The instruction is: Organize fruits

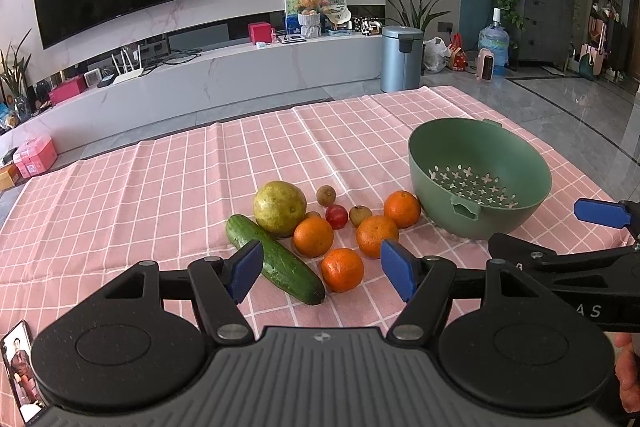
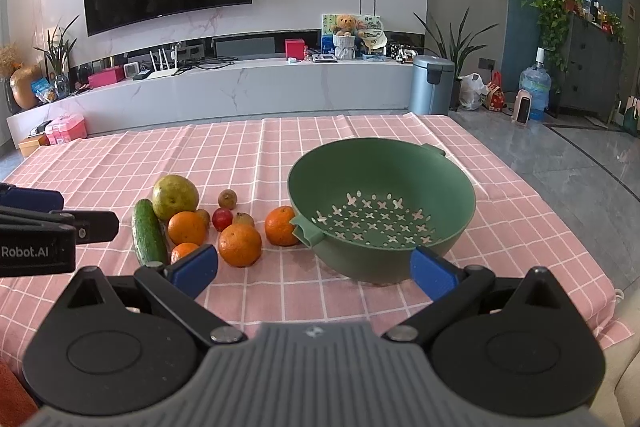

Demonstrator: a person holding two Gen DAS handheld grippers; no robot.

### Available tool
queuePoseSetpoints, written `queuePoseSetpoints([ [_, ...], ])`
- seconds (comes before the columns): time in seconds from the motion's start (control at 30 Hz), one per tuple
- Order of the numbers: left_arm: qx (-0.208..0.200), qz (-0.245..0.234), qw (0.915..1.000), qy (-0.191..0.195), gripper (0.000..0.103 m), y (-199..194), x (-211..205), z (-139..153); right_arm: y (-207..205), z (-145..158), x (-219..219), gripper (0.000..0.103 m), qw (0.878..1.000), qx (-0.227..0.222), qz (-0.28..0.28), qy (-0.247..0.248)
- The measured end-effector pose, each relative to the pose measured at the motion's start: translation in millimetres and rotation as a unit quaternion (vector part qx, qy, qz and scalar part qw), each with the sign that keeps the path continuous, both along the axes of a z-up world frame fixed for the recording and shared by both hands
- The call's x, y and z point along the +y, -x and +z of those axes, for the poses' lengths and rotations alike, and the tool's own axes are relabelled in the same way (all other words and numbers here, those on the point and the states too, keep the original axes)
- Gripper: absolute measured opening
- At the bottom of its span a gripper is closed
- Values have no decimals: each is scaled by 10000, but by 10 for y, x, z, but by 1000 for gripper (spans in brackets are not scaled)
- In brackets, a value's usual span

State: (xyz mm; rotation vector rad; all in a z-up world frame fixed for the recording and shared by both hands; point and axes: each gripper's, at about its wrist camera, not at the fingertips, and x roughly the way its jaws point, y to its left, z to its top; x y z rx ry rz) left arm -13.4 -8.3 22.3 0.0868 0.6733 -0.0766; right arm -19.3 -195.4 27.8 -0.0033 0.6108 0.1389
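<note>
On the pink checked tablecloth (image 1: 160,187), a loose cluster of produce, nothing sorted yet. Far left of the cluster, long green cucumber (image 1: 274,259), lying slantwise, touching the big yellow-green pear-like fruit (image 1: 279,207) behind it. Next right, four round oranges (image 1: 313,236) bunched together, with a small red fruit (image 1: 336,216) and three little brown fruits (image 1: 326,195) among and behind them. Farther right, green plastic colander bowl (image 2: 380,211), empty, tipped slightly toward the fruit, rightmost orange touching its near handle; probably the destination. Left gripper (image 1: 322,269) hovering near the cucumber and nearest orange, fingers wide, holding nothing, seemingly lined up for a first pick. Right gripper (image 2: 314,267) in front of the bowl, fingers also wide and empty, likely ready to steady it.
</note>
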Motion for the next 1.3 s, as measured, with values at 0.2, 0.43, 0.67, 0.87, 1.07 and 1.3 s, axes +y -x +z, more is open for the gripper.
queuePoseSetpoints([
  [0.2,-1,1,10000,-2,79,0,0,-1,-16,-3,-4,99,10000,39,-26,-4],
  [0.43,4,7,10000,1,79,-1,1,-4,-14,0,-13,99,10000,51,-39,-12],
  [0.67,19,13,10000,2,79,-4,-1,-14,-17,-5,-16,99,10000,73,-46,-10],
  [0.87,45,36,10000,20,79,-22,11,-38,-24,-12,-13,99,9999,129,-56,33],
  [1.07,287,132,9990,320,79,-171,169,-62,-112,-2,35,99,9997,221,11,71],
  [1.3,762,541,9921,841,64,-523,491,-190,-346,-23,222,91,9975,192,666,-124],
])
